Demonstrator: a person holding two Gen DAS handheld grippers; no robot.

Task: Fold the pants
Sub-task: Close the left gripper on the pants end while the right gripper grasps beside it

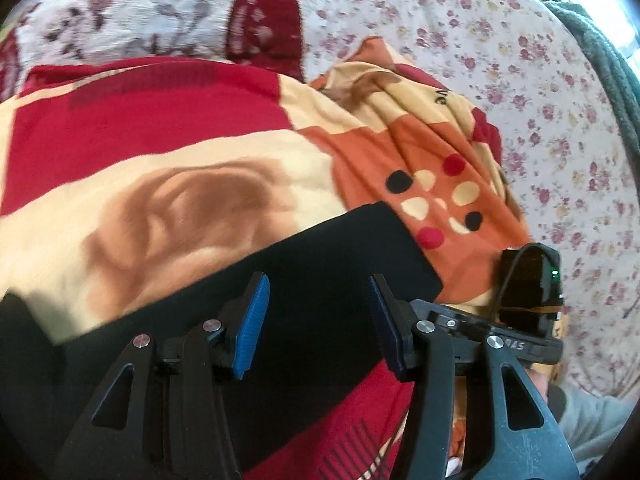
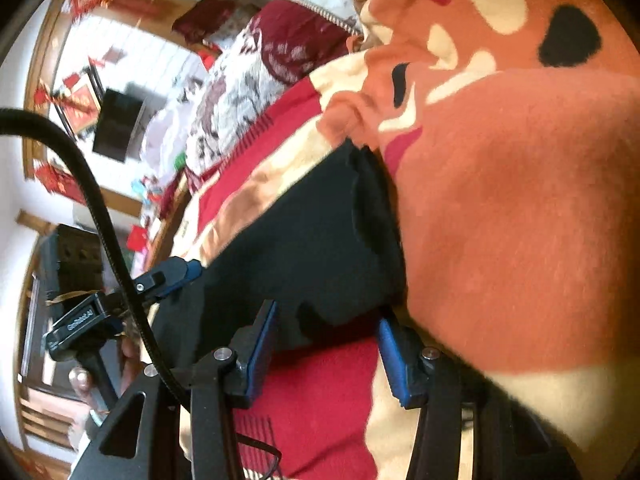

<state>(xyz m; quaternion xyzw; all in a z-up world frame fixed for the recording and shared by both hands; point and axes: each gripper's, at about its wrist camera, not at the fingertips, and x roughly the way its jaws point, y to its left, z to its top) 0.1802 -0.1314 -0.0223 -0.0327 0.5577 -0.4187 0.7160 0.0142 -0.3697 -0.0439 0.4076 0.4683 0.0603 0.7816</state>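
Blue ribbed pads stand wide apart on the left gripper [image 1: 318, 320], nothing between them; it hovers over the black pants [image 1: 304, 264], which lie as a flat dark panel straight under and ahead of the fingers. Over on the right gripper [image 2: 326, 350], same story: blue pads parted, jaws gaping, no cloth pinched, with the pants' edge sitting just ahead of the fingertips and reaching between them in the view.

From the right wrist, the left gripper shows up at the pants' left edge, its blue tip right at the dark fabric; whether it touches, I can't tell. A black cable [image 2: 100, 216] arcs across that side.

Out from the pants now: they rest on a fleece blanket [image 1: 168, 168] in red, cream and orange, with spots of black, red and cream on the orange part, which bunches up just right of the pants. Beyond the blanket, a white bedsheet with small pink flowers [image 1: 500, 52]. Behind the pants, a white-and-maroon floral quilt [image 1: 132, 8]. Farther left of the pants in the right wrist view, a window with a wooden frame [image 2: 40, 56] and red hanging decorations.
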